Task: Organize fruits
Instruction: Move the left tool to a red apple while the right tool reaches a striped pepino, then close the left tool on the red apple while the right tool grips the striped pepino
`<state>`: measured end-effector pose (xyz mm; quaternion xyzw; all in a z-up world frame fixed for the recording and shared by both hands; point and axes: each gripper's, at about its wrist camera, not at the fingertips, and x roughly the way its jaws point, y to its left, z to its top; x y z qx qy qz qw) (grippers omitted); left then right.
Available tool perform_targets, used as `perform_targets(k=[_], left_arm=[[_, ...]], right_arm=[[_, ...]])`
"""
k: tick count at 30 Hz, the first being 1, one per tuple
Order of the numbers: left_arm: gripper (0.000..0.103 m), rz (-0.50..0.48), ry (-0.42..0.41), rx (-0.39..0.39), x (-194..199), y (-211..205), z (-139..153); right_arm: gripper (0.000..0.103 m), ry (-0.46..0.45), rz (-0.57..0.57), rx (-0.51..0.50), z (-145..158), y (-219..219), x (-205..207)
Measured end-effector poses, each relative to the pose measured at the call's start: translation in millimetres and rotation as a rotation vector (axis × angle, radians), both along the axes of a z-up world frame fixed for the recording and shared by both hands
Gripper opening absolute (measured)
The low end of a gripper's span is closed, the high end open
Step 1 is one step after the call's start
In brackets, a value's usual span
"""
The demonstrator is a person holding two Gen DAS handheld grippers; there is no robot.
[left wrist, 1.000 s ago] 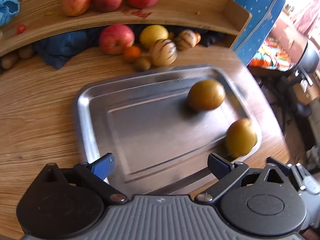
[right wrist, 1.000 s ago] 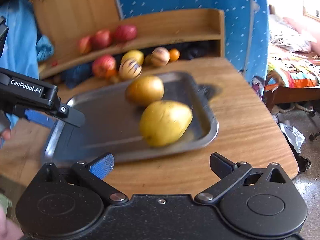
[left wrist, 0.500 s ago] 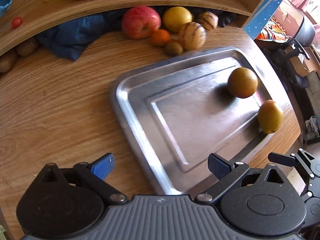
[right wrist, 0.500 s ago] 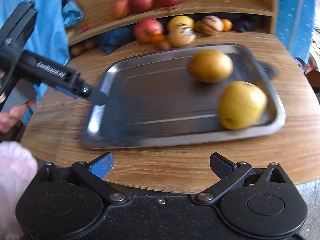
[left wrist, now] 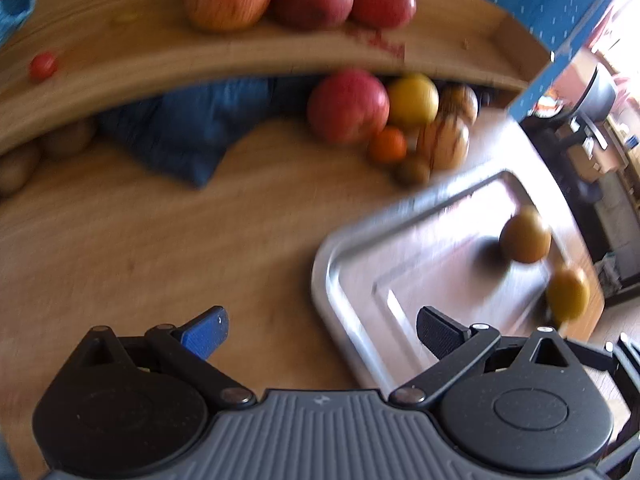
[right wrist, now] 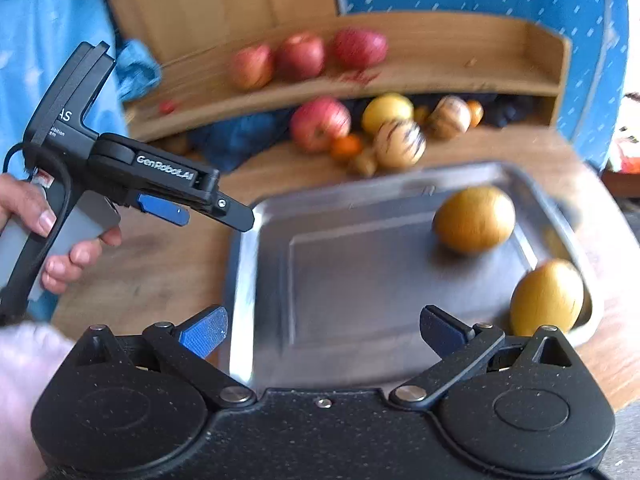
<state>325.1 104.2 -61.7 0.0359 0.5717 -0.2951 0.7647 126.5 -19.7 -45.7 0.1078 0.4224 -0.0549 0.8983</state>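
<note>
With both the left gripper (left wrist: 322, 328) and the right gripper (right wrist: 323, 328) empty and their fingers wide, it is best to approach the fruit pile (right wrist: 394, 136) behind the tray (right wrist: 240, 280) slowly and close around one fruit only.
</note>
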Motion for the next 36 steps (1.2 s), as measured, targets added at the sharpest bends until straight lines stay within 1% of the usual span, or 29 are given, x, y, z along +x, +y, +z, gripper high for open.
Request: perform_targets(k=[4, 8, 11, 14, 18, 20, 23, 25, 28, 30, 36], left_arm=[[0.102, 0.009, -0.036, -0.069, 24.7, -16.9, 5.4], [0.102, 0.023, -0.067, -0.108, 44.8, -36.2, 8.2], [0.102, 0.046, -0.073, -0.112, 57.1, -50.8, 4.8], [0.102, 0.066, -0.088, -0.095, 64.9, -58.9, 0.4], [0.102, 0.079, -0.076, -0.09, 73.0, -67.6, -5.3], [0.102, 0.084, -0.069, -0.092, 77.0, -70.5, -7.1], [0.102, 0.097, -0.04, -0.116, 84.1, -74.2, -8.1], [0.102, 0.096, -0.03, -0.132, 88.9, -77.5, -7.3], [0.102, 0.084, -0.029, -0.125, 95.0, -84.3, -6.7], [0.102, 0.081, -0.024, -0.121, 99.1, -88.7, -8.0], [0.101, 0.116, -0.004, -0.117, 108.8, -89.4, -14.6]], right_arm=[[0.102, -0.016, -0.076, -0.115, 8.0, -1.2, 23.1], [0.102, -0.015, -0.143, -0.224, 12.5, -14.4, 46.5], [0.102, -0.014, -0.173, -0.305, 13.6, -24.3, 63.7], [0.102, -0.001, -0.191, -0.353, 9.5, -34.9, 84.4], [0.102, 0.006, -0.21, -0.353, 0.5, -46.4, 109.8], [0.102, -0.006, -0.232, -0.341, -3.6, -51.1, 119.7], [0.102, -0.029, -0.273, -0.31, -10.1, -55.4, 129.2], [0.102, -0.02, -0.29, -0.298, -15.8, -57.6, 138.5], [0.102, -0.008, -0.299, -0.299, -23.7, -58.0, 151.6], [0.102, -0.006, -0.314, -0.293, -26.9, -60.4, 157.2], [0.101, -0.004, -0.364, -0.28, -31.9, -68.9, 166.6]])
